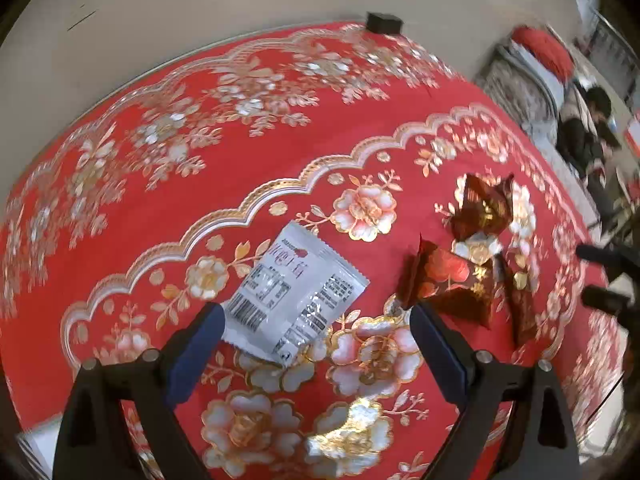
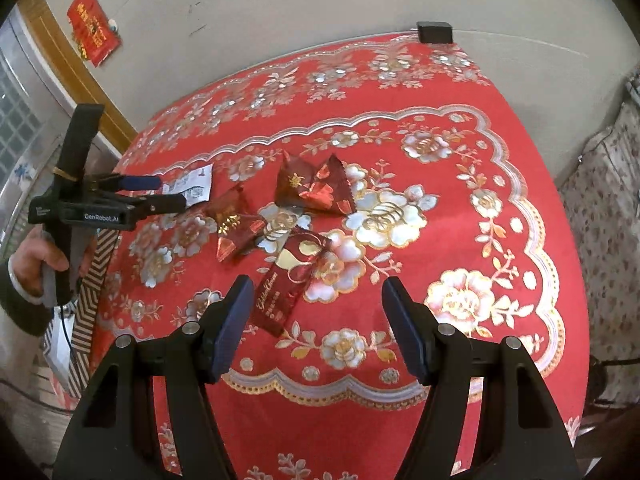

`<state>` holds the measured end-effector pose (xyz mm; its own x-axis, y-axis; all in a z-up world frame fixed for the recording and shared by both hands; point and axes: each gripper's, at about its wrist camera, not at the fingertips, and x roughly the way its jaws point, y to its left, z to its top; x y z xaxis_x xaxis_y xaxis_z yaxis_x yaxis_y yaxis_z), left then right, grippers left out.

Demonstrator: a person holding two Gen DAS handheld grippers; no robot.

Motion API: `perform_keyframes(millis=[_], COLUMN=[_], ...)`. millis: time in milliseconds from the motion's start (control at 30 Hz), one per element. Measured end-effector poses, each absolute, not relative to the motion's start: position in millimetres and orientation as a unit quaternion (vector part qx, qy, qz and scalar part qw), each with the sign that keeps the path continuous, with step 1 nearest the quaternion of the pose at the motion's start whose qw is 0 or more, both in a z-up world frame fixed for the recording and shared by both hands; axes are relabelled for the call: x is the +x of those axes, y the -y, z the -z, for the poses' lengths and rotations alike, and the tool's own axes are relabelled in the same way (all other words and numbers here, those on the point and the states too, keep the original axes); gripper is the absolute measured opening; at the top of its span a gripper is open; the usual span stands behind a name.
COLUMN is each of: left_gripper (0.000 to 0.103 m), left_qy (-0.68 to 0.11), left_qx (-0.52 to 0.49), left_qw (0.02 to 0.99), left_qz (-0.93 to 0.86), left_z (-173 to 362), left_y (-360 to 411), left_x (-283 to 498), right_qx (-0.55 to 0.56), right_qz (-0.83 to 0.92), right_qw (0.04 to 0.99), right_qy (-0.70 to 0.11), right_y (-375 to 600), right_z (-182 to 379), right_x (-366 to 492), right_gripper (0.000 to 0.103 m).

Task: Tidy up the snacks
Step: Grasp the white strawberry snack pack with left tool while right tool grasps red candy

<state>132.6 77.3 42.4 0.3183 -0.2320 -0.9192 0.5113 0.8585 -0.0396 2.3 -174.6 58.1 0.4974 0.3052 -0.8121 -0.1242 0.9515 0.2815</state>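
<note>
A white snack packet (image 1: 298, 294) with barcodes lies on the red flowered tablecloth (image 1: 240, 168). My left gripper (image 1: 316, 314) hangs open just above it, the packet's lower edge between the blue pads, not pressed. Dark red foil packets (image 1: 448, 284) lie to its right. In the right wrist view, my right gripper (image 2: 318, 294) stands open over a long dark red wrapper (image 2: 290, 284) with gold script; nothing is gripped. Further back lie a red pyramid packet (image 2: 316, 188) and another red packet (image 2: 232, 220). The left gripper (image 2: 168, 190) shows at far left, over the white packet (image 2: 196, 182).
A small black box (image 2: 434, 32) sits at the table's far edge by the wall. A person's hand (image 2: 52, 256) holds the left gripper's handle at left. A striped strap (image 2: 92, 284) hangs off the table's left side. A patterned cloth-covered object (image 2: 608, 216) stands right of the table.
</note>
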Motion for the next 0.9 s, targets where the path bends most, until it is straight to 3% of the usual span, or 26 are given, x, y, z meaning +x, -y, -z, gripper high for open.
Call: perform_keyframes(millis=[167, 333, 433, 567, 900], left_gripper=[0.095, 0.095, 0.074, 0.061, 0.056], left_qy=[-0.539, -0.547, -0.556, -0.542, -0.547], left_qx=[0.182, 0.159, 0.153, 0.178, 0.133], left_qw=[0.781, 0.779, 0.773, 0.782, 0.795], left_qz=[0.256, 0.262, 0.265, 0.251, 0.223], left_z=[-34, -29, -23, -23, -25], left_y=[-70, -77, -76, -71, -79], left_x=[137, 151, 153, 148, 132], right_qx=[0.088, 0.087, 0.063, 0.007, -0.098], right_qz=[-0.136, -0.154, -0.187, -0.237, -0.282], right_qw=[0.859, 0.855, 0.851, 0.844, 0.814], right_qy=[-0.486, -0.488, -0.486, -0.480, -0.499], right_y=[171, 168, 152, 121, 64], right_z=[-56, -54, -56, -58, -31], right_x=[10, 17, 23, 37, 83], right_gripper=[0.067, 0.067, 0.067, 0.067, 0.067])
